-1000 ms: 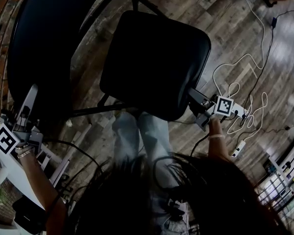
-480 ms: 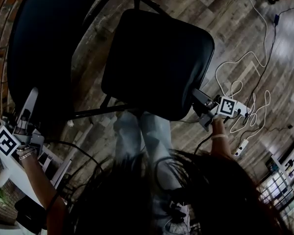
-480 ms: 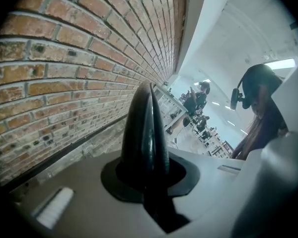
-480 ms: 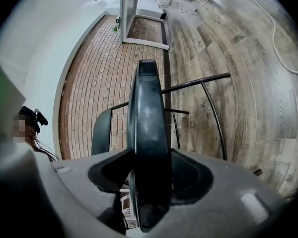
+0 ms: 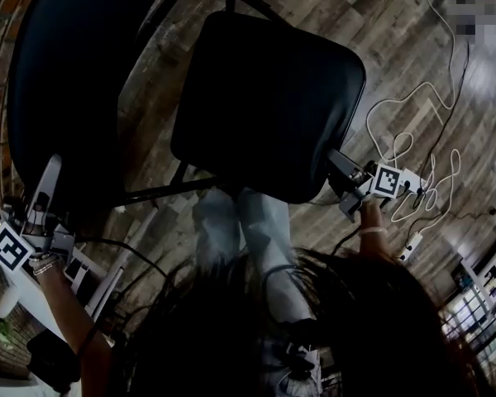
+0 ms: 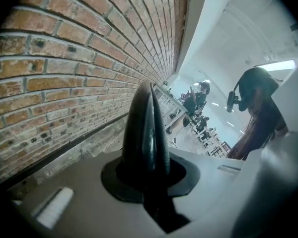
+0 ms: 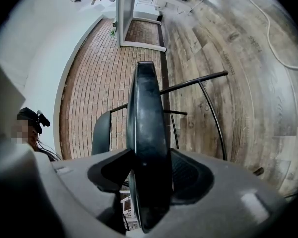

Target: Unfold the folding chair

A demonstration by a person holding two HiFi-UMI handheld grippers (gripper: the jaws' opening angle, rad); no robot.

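The black folding chair stands on the wood floor below me. Its padded backrest is at the left and its padded seat in the middle of the head view. My left gripper is shut on the backrest's lower edge, which shows end-on as a dark blade between its jaws. My right gripper is shut on the seat's near right edge; the seat runs edge-on between its jaws. Beyond it in the right gripper view are the black frame tubes and the backrest.
White cables and a power strip lie on the floor to the right. A brick wall runs close along the left. A white table frame stands at the lower left. My jeans-clad legs are under the seat.
The seat's right edge and my right gripper on it have shifted a little to the right. My left gripper sits slightly lower in the picture, still on the backrest.
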